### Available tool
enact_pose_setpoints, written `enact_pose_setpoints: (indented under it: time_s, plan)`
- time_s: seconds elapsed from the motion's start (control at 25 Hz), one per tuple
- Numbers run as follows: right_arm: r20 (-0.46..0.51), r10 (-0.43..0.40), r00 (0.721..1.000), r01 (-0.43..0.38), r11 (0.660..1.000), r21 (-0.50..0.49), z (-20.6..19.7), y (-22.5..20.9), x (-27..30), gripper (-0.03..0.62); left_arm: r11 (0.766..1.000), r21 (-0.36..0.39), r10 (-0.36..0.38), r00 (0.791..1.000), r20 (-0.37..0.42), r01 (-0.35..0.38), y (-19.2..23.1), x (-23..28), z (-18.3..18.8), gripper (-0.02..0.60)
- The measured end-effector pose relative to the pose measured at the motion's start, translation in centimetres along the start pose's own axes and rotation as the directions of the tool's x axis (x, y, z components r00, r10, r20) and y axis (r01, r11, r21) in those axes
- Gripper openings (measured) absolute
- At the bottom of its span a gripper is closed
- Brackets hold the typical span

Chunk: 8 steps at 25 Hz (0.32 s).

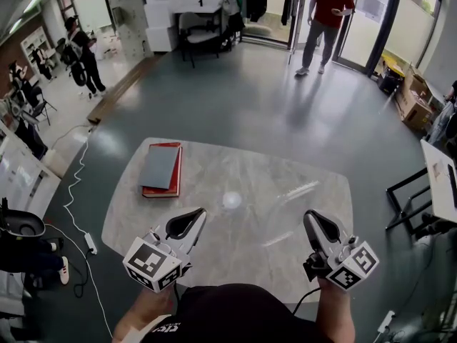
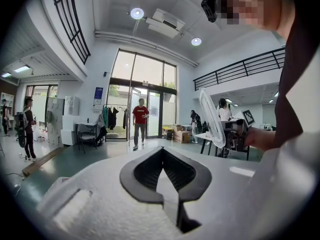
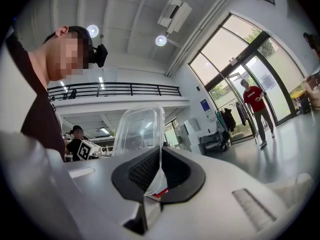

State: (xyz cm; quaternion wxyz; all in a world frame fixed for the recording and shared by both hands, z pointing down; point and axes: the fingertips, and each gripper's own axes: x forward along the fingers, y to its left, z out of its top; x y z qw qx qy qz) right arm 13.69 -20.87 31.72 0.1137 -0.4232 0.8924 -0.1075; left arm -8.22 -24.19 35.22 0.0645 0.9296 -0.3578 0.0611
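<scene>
Both grippers are held upright and tilted above the near edge of a pale marble table (image 1: 235, 213). My left gripper (image 1: 196, 215) is shut with nothing between its dark pads (image 2: 145, 171). My right gripper (image 1: 312, 216) is shut on the rim of a clear plastic container (image 3: 140, 129), which stands up from the jaws. The left gripper view shows that container (image 2: 211, 118) side-on, sticking up from the right gripper (image 2: 235, 134). In the head view the clear plastic is too faint to make out. A grey book on a red book (image 1: 161, 168) lies at the table's far left.
A person in a red shirt (image 1: 328, 13) stands by the glass doors. Another person with a backpack (image 1: 82, 52) is at far left. A chair (image 1: 200, 34), cardboard boxes (image 1: 414, 98), a second table (image 1: 439, 177) and a floor power strip (image 1: 89, 243) surround the table.
</scene>
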Motion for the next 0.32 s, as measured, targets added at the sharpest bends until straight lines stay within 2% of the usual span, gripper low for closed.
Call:
enact_pose_setpoints:
  time_s: [0.32]
  plan:
    - [-0.006, -0.007, 1.000, 0.007, 1.000, 0.012, -0.59, 0.04, 0.31, 0.012, 1.000, -0.005, -0.003, 1.000, -0.005, 0.003, 0.36, -0.23, -0.29, 0.003]
